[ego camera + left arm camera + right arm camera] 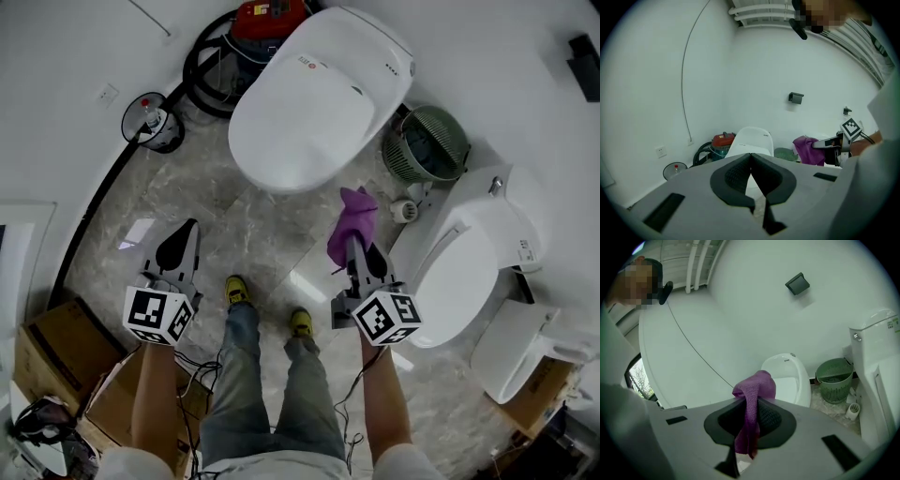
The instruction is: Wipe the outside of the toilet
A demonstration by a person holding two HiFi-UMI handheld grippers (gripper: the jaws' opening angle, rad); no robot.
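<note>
Two grippers up, and only one is loaded. The right gripper (pixel 360 249) has its jaws pressed shut on a limp purple fabric cloth (pixel 354 217). In the right gripper view the cloth (pixel 753 392) is pinched near its middle, with one bunch flopping over the tips and a tail hanging down behind them.

It looks light and soft, and it will fold wherever it's pushed. I'd say that mid-cloth pinch is sound, but the loose bunch out front is what has to meet the surface.

The white oval closed-lid toilet (pixel 314 103) stands ahead on the grey marbled floor (pixel 253 225). It is near the cloth but apart from it, with no contact yet. Its shell reads hard, glossy and fixed, probably slick, so it's something to press against and not to grip.

The left gripper (pixel 181 239) hangs over the floor with its pads closed tip to tip and nothing between them, as the left gripper view (pixel 751 158) confirms. A second white toilet (pixel 469 267) and a green slatted plastic basket (pixel 427 142) sit off to the right.
</note>
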